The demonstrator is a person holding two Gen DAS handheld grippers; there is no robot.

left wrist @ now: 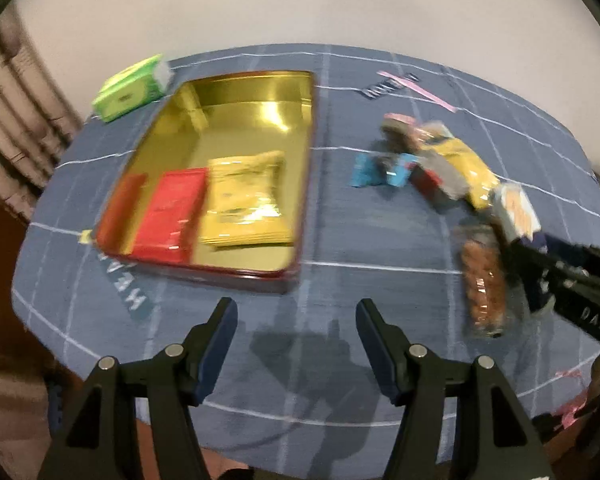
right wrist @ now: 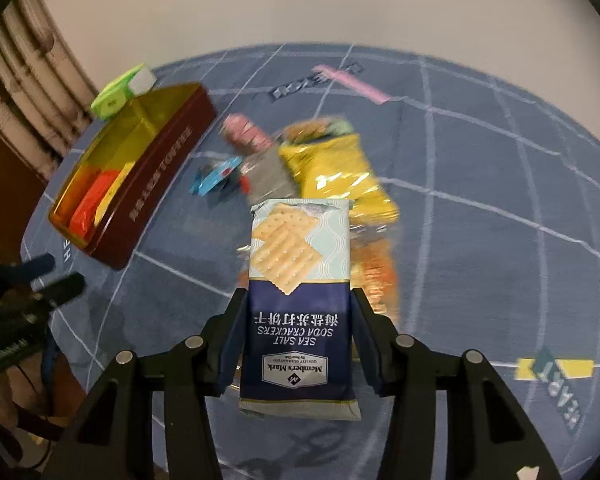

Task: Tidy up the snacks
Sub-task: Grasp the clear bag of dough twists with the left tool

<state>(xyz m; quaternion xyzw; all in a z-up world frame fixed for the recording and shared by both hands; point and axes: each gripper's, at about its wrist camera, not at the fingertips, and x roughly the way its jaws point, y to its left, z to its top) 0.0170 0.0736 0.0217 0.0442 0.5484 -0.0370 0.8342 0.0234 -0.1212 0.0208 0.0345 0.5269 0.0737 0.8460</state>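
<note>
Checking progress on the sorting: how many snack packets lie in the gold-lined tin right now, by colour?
Red packet: 1
Yellow packet: 1
Total in the tin: 2

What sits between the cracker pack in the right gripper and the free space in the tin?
Nothing visible blocks it. The cracker pack, between the right gripper fingers, faces open cloth up to the tin. The tin's far half is bare; a yellow packet and red packet fill the near end.
</note>
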